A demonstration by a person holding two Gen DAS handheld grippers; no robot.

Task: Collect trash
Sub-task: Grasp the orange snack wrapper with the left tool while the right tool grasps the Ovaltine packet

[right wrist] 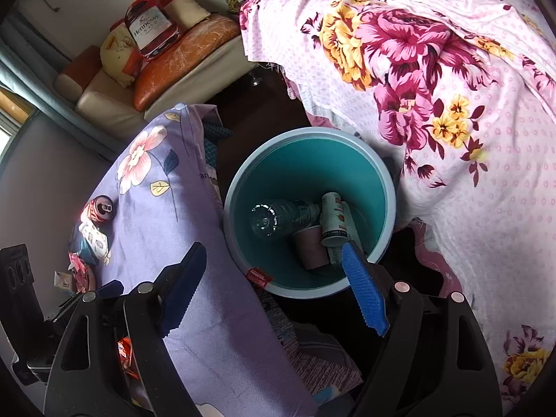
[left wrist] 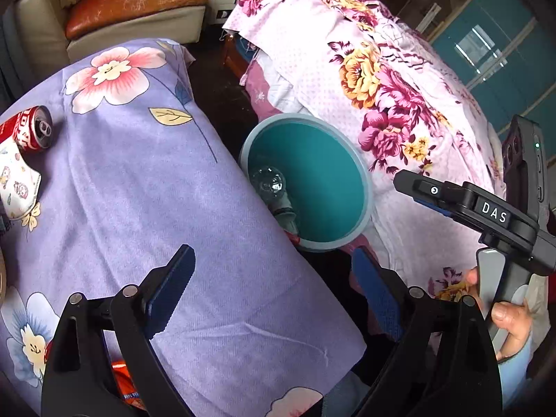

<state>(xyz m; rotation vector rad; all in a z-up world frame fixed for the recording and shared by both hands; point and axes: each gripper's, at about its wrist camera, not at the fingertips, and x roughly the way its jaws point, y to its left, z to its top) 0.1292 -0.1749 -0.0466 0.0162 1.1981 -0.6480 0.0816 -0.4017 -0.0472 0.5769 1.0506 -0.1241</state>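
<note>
Both grippers, left gripper (left wrist: 274, 286) and right gripper (right wrist: 274, 286), are wide apart, holding nothing, above the bin (right wrist: 378, 170) with a bottle (right wrist: 278, 217) inside.

**Trash in the bin, one can left out**

A teal bin (right wrist: 309, 212) stands open at centre, holding a clear plastic bottle (right wrist: 278, 220) on its side, a pale can (right wrist: 334, 222) and a pinkish paper cup (right wrist: 311, 248). At nine o'clock, a red can (left wrist: 29, 132) lies tipped on the lilac-covered desk (left wrist: 139, 208).

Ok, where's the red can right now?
The red can lies on its side on the purple cloth, far left in the left wrist view, touching a white wrapper, well left of the bin.
</note>
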